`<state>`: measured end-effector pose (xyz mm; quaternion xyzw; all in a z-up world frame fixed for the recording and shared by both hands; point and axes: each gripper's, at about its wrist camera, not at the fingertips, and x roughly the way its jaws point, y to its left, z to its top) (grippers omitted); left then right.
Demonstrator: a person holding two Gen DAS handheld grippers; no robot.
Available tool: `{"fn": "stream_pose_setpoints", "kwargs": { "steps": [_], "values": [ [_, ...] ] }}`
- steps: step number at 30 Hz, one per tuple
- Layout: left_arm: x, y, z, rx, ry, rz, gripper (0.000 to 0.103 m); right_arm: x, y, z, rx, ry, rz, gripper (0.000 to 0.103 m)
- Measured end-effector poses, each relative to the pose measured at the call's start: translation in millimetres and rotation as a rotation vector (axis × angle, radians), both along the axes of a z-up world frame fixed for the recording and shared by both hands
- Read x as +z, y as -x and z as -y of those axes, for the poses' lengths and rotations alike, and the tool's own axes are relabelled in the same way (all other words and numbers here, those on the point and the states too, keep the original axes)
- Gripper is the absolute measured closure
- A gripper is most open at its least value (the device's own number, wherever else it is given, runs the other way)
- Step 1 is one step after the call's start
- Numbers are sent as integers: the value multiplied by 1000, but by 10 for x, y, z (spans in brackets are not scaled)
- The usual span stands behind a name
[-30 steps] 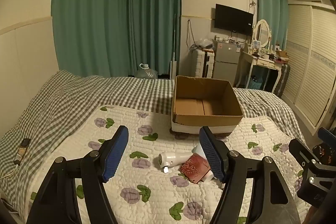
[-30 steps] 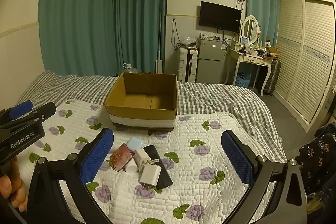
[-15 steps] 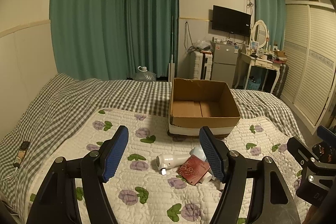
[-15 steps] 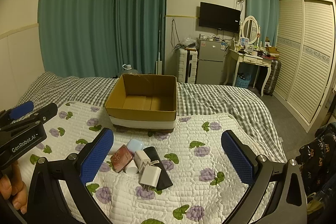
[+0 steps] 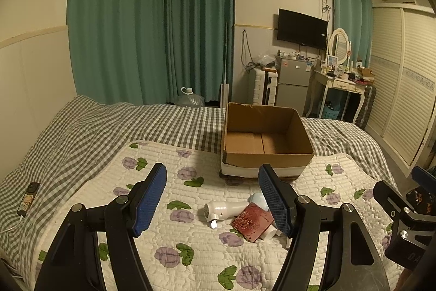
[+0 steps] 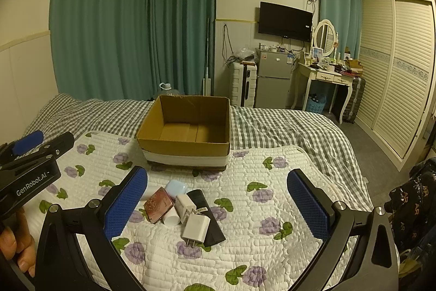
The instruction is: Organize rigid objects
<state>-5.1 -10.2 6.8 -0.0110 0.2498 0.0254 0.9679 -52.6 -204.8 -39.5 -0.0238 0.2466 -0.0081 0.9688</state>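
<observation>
With both hand-held grippers spread empty, the white charger, judged light, stiff and smooth, is best pinched across its flat sides, just ahead of the right hand-held gripper.

Brown box with white band; white quilt with purple flowers; grey-checked sheet; teal curtains.

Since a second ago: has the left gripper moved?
Yes. In the left wrist view the cardboard box sits slightly lower against the left gripper fingers, so the camera has tilted up or backed off a little; jaws open.
</observation>
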Motion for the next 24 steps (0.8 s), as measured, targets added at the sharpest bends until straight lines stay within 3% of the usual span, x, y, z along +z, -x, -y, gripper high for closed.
{"fn": "stream_pose_setpoints", "kwargs": {
  "steps": [24],
  "values": [
    [32,22,8,-6,-3,9,30,-1,11,16,-5,-14,1,0]
  ]
}}
